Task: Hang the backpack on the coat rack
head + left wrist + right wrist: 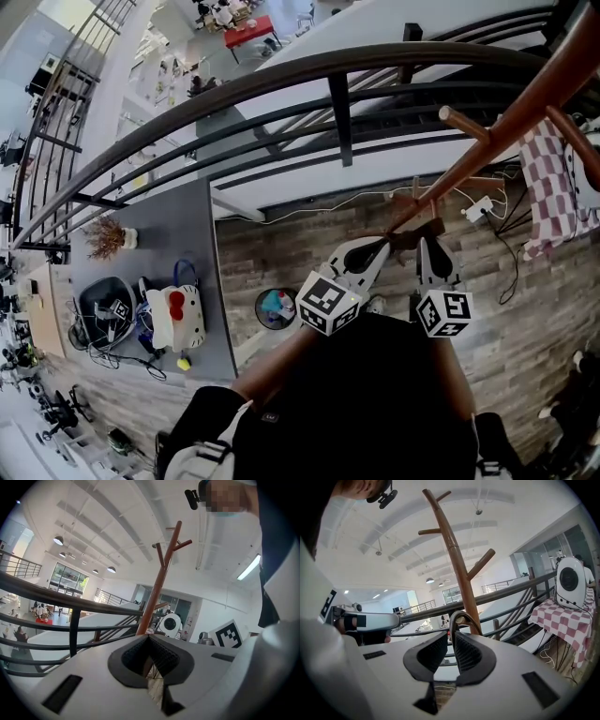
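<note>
Brown coat rack (487, 141) stands close. Right gripper (451, 638) fingers pinch the backpack loop (464, 614); left gripper (149, 638) fingers are pressed together. Next, I think: loop over a peg (480, 564).

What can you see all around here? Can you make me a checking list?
Surface: wood-look floor; grey table at the left.
Job's things: brown coat rack, the hooks in view are bare; dark strap held up in front of its pole.
Clutter: cat-face bag and dried plant on the table; bin on the floor; checked cloth at the right.
Grippers: left gripper jaws together, tip by the strap, grip unclear; right gripper jaws clamped on the strap.
Cables: white cable along the floor's edge.
Surroundings: dark railing, with a lower hall beyond it.
</note>
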The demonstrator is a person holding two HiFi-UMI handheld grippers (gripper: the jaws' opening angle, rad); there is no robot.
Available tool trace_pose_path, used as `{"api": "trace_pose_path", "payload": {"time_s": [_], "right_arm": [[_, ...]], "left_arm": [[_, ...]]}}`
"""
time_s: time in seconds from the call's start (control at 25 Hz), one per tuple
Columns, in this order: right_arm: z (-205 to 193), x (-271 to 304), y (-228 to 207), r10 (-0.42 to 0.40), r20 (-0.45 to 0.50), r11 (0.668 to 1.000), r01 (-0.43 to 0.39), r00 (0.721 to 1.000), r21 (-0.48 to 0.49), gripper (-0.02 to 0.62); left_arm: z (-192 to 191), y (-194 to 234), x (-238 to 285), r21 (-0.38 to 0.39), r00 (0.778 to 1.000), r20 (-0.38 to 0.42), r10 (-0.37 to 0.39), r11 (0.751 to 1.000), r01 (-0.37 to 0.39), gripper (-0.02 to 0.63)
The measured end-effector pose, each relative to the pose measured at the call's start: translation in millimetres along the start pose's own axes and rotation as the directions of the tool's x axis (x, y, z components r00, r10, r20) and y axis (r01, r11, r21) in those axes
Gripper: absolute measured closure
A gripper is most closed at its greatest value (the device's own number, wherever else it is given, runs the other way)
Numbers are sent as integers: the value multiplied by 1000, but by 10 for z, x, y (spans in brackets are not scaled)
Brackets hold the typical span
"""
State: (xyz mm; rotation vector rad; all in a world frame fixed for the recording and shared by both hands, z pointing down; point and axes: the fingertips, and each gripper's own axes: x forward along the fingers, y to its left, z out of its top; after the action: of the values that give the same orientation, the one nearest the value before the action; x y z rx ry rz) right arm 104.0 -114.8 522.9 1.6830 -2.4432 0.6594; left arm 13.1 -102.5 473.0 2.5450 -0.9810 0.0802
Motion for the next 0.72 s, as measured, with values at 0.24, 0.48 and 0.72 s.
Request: {"api": "trace_pose_path", "payload": {"time_s": [0.24,0.48,0.72], "right_arm": [[-5,-31,9,-11,4,1000,11,1000,-2,561],[3,-106,14,-11,17,1000,11,1000,-2,561],[-9,-159,58,-8,19,1000,8,1000,-6,561]], "left_arm": [[-9,6,-60,3,1000,6,9,1000,-9,598],[-1,-57,-59,7,1000,7,1,1000,-1,598],[-10,-108,-75,12,1000,11,-4,1000,4,598]]}}
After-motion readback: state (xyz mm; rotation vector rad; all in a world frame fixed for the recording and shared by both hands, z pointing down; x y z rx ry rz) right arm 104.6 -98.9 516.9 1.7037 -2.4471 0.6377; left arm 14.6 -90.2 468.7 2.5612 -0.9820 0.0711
